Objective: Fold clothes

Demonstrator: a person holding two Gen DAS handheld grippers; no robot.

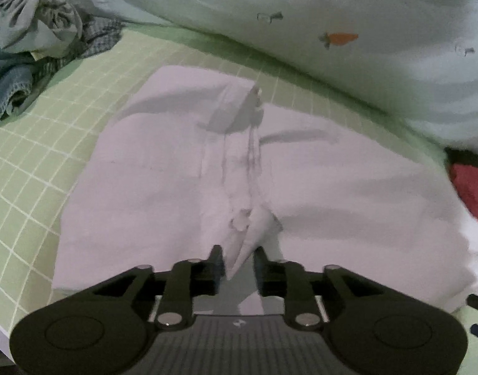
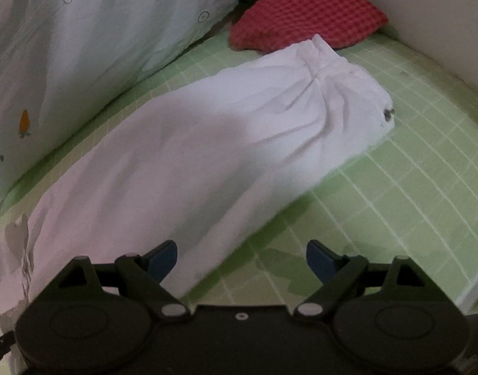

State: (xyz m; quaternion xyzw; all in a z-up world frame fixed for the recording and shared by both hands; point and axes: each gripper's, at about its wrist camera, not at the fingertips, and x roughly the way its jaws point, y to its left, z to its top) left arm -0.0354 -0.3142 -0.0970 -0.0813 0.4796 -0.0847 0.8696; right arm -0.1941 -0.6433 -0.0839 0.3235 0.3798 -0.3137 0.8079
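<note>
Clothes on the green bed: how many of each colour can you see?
White: 1, the long white cloth garment spread on the green grid-lined sheet.
Red: 1, the red checked cloth.
Blue-grey: 1 crumpled pile of blue, grey and checked clothes; I cannot tell how many are in it.
Total: 3 (the pile counted once).

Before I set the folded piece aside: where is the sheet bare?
Bare green grid sheet lies right of the white garment, out to the bed's edge, and between the garment and the crumpled pile. Crowded along the duvet and by the red cloth.
</note>
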